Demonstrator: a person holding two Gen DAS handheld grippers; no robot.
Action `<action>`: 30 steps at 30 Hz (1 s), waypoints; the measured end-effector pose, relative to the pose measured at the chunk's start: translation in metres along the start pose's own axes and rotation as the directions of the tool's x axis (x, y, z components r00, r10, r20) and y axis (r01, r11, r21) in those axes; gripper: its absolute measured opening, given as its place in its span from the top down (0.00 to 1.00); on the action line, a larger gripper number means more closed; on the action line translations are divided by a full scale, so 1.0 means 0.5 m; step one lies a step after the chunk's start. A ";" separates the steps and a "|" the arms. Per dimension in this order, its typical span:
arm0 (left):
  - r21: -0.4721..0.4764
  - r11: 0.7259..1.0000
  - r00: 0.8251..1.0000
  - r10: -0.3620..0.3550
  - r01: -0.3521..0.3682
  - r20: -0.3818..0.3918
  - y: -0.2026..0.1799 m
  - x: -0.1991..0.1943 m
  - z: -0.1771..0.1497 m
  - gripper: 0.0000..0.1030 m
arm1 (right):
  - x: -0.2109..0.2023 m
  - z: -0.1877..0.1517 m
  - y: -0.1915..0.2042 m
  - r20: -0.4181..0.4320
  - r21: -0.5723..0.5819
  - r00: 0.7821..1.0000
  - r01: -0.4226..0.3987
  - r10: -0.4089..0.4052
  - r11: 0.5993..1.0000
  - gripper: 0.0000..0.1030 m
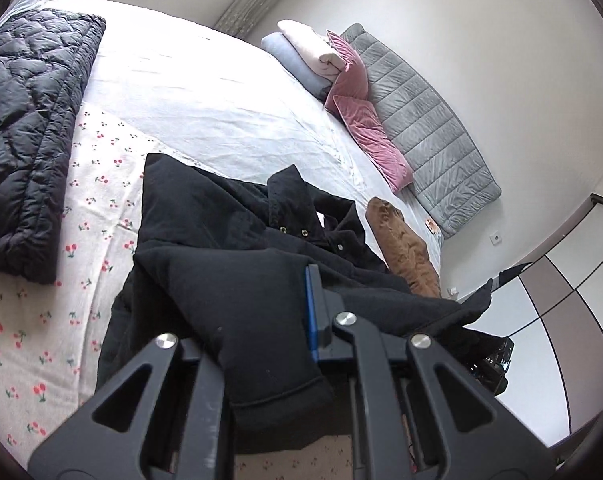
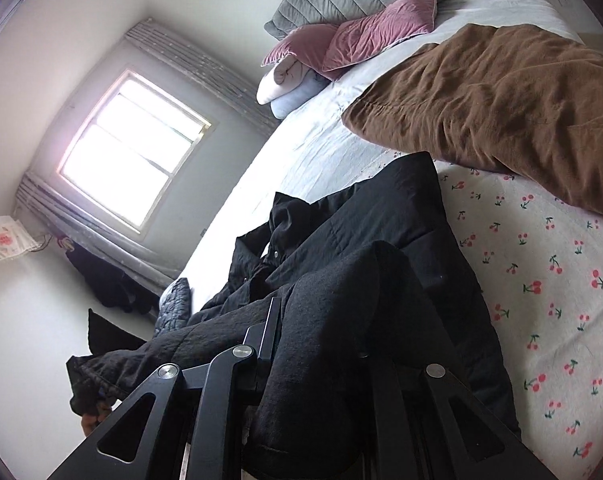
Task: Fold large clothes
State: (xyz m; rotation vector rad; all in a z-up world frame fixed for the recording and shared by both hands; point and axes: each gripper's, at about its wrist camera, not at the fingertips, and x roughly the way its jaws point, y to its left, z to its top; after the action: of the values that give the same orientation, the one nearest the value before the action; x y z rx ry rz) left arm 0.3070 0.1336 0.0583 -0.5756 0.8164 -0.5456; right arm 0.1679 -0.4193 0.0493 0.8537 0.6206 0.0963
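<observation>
A large black coat (image 1: 229,248) with snap buttons lies on the cherry-print blanket (image 1: 41,320) on the bed. My left gripper (image 1: 277,344) is shut on a black sleeve or hem of the coat, which drapes over its fingers; one blue-padded finger (image 1: 311,312) shows. In the right wrist view the same coat (image 2: 365,240) stretches away from me. My right gripper (image 2: 321,344) is shut on another black fold of the coat, with one finger (image 2: 271,328) visible and the other hidden under the cloth.
A folded dark quilted jacket (image 1: 25,132) lies on the bed's left. A brown garment (image 2: 501,108) lies near the pink pillows (image 2: 361,36) and grey headboard cushion (image 1: 429,120). Folded white and blue clothes (image 1: 305,52) sit at the far side. A window (image 2: 133,160) and wardrobe (image 1: 561,320) border the bed.
</observation>
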 end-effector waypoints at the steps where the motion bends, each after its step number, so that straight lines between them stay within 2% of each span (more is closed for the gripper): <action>1: -0.017 1.000 1.000 0.009 -0.009 -0.006 0.013 0.027 0.007 0.88 | 0.022 0.011 -0.010 -0.009 0.013 1.000 0.009 -0.009 1.000 0.85; 7: -0.077 0.990 0.992 0.110 -0.115 -0.068 0.101 0.182 0.005 0.85 | 0.147 0.035 -0.073 -0.106 0.055 0.989 0.113 -0.107 0.992 0.84; 11: -0.076 0.990 0.991 0.113 -0.118 -0.066 0.123 0.216 -0.007 0.84 | 0.185 0.035 -0.106 -0.130 0.083 0.986 0.120 -0.109 0.989 0.83; 14: -0.061 0.993 0.992 0.096 -0.101 -0.083 0.111 0.205 -0.006 0.81 | 0.174 0.036 -0.103 -0.146 0.095 0.986 0.099 -0.085 0.990 0.77; 15: -0.050 0.994 0.991 0.089 -0.094 -0.096 0.104 0.198 -0.003 0.77 | 0.169 0.040 -0.098 -0.162 0.095 0.984 0.092 -0.076 0.991 0.72; 16: -0.034 0.996 0.991 0.080 -0.084 -0.108 0.096 0.189 -0.001 0.69 | 0.162 0.043 -0.094 -0.176 0.100 0.982 0.079 -0.061 0.992 0.69; 17: -0.019 0.997 0.991 0.069 -0.072 -0.113 0.089 0.179 0.002 0.64 | 0.153 0.048 -0.090 -0.184 0.110 0.982 0.057 -0.036 0.992 0.61; 18: -0.003 0.998 0.992 0.061 -0.062 -0.111 0.080 0.165 0.005 0.49 | 0.144 0.053 -0.084 -0.183 0.118 0.983 0.031 -0.009 0.993 0.55; 19: 0.017 0.997 0.993 0.070 -0.069 -0.090 0.070 0.146 0.008 0.29 | 0.131 0.059 -0.080 -0.174 0.121 0.985 0.009 0.012 0.993 0.54; 20: 0.035 0.996 0.995 0.083 -0.082 -0.055 0.063 0.126 0.012 0.23 | 0.123 0.066 -0.072 -0.169 0.124 0.985 -0.012 0.033 0.992 0.52; 22: 0.090 0.993 0.997 0.078 -0.080 0.019 0.051 0.087 0.020 0.19 | 0.104 0.076 -0.064 -0.153 0.121 0.986 -0.041 0.060 0.992 0.47; 24: 0.142 0.984 0.994 0.106 -0.110 0.036 0.050 0.069 0.027 0.17 | 0.082 0.086 -0.060 -0.105 0.110 0.992 -0.057 0.068 0.992 0.34; 26: 0.186 0.968 0.986 0.165 -0.168 0.029 0.058 0.070 0.031 0.17 | 0.054 0.096 -0.068 -0.028 0.110 0.995 -0.091 0.095 0.990 0.28; 28: 0.228 0.951 0.977 0.215 -0.210 0.003 0.067 0.087 0.030 0.17 | 0.039 0.103 -0.076 0.014 0.078 0.999 -0.045 0.044 0.996 0.24; 30: 0.262 0.934 0.966 0.259 -0.243 -0.025 0.079 0.111 0.027 0.17 | 0.049 0.106 -0.075 0.007 -0.002 0.998 0.070 -0.070 0.998 0.24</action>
State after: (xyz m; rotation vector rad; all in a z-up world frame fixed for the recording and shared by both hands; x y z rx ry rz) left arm 0.3579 0.1296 0.0116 -0.2116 0.8450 -0.4254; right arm 0.2108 -0.4722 0.0364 0.8291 0.6435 0.0306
